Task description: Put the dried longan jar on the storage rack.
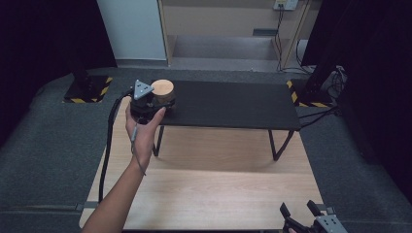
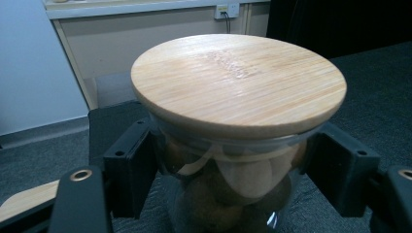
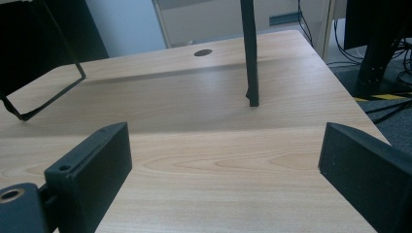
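One lidded glass jar (image 2: pixel 233 145) of brown balls sits clamped in left fingers (image 2: pixel 131 170); right fingers (image 3: pixel 97 165) spread open.

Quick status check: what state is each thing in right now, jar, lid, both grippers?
Glass jar: upright on the black shelf, holding round brownish pieces.
Bamboo lid: on the jar, closed.
Left gripper: shut on the jar below the lid.
Right gripper: open, nothing between its fingers, above the wooden table.

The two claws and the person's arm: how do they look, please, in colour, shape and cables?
The left claw has a black body, blocky black jaws, a grey three-cornered plate on top and a thick black cable trailing back. The right claw has black jaws and a grey top plate. The forearm is bare, with no sleeve.
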Demonstrator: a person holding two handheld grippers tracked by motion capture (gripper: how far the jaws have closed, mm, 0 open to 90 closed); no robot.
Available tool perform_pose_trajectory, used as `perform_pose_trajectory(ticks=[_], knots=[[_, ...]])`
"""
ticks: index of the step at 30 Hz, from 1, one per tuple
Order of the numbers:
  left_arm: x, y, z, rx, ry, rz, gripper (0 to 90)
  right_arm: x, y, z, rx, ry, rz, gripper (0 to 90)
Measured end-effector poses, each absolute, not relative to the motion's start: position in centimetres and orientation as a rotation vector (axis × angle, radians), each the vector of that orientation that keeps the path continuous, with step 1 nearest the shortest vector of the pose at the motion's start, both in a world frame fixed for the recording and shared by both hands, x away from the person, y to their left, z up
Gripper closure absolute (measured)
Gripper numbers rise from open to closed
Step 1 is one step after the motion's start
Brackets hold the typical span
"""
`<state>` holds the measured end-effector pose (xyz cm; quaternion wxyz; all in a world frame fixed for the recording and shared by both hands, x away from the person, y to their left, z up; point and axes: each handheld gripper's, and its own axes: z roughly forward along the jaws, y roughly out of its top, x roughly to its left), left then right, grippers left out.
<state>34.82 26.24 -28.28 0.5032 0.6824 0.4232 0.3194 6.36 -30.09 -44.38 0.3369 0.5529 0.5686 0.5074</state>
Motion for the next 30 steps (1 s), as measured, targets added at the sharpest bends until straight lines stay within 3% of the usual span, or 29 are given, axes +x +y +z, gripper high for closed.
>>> perform_pose_trajectory(ticks=[3,9,30], knots=[[34.9,26.2,-28.3,1.644,1.028,0.769,23.6,6.3,-30.1,-44.4,1.442,1.481,1.324,5.1],[34.9,26.4,-28.3,1.642,1.028,0.759,11.5,6.2,-30.2,-44.4,1.443,1.483,1.327,4.8],[32.8,27.3,-27.4,1.639,0.987,0.765,7.6,6.5,-29.8,-44.1,1.436,1.495,1.33,4.5]])
